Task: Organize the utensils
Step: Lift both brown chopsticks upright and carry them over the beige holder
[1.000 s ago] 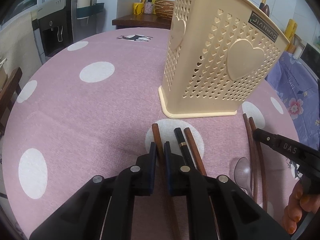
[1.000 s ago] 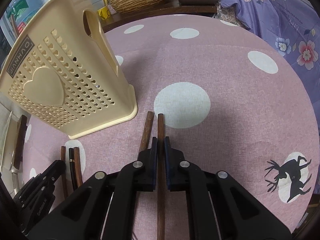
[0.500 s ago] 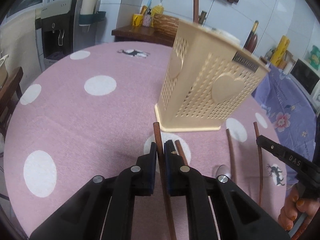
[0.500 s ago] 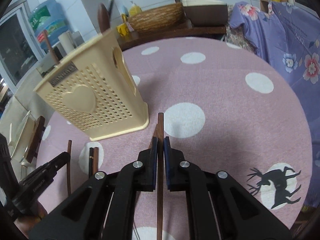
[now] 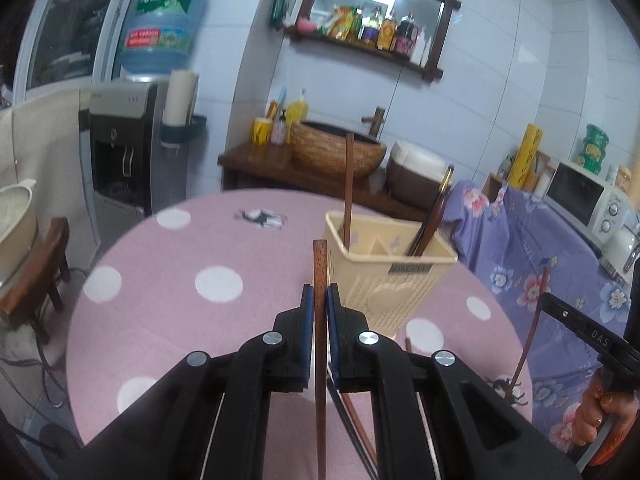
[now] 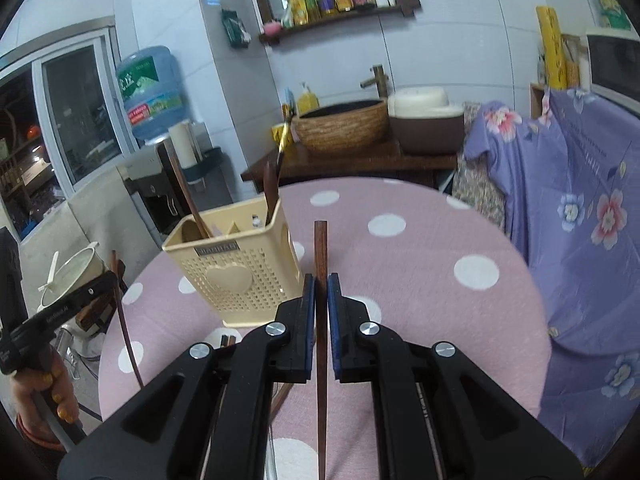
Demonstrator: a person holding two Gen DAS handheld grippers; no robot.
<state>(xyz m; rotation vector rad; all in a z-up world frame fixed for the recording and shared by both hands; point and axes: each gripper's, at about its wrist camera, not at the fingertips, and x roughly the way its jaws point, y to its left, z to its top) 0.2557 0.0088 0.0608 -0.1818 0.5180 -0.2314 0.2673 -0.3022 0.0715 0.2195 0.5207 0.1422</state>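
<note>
Chopsticks are what I have in both tools right now. My left gripper (image 5: 317, 294) is clenched on a brown chopstick (image 5: 319, 344) that runs straight between the blue pads, its squared tip poking out past the fingertips. My right gripper (image 6: 321, 284) is clamped the same way on a second brown chopstick (image 6: 320, 320), tip forward and shaft trailing back under the tool.

Both sticks are off the round table (image 5: 168, 264), which wears a pink cloth with white dots. On it stands the cream utensil holder (image 5: 394, 276), perforated, with a raised heart on its side and dividers inside. From the left wrist camera it sits just ahead and to the right of my held stick; from the right wrist camera it is ahead and to the left (image 6: 236, 268). One brown chopstick (image 5: 348, 184) stands nearly upright in a compartment, and a couple of darker utensils (image 5: 434, 216) lean out of another; I can't quite make out what those are.

More chopsticks (image 5: 356, 420) lie on the cloth below my left tool, partly hidden by its body.

At the right edge of the left view I see the other tool with a hand (image 5: 596, 412) gripping its handle, and the right-hand stick hanging from it as a thin curved line.
</note>
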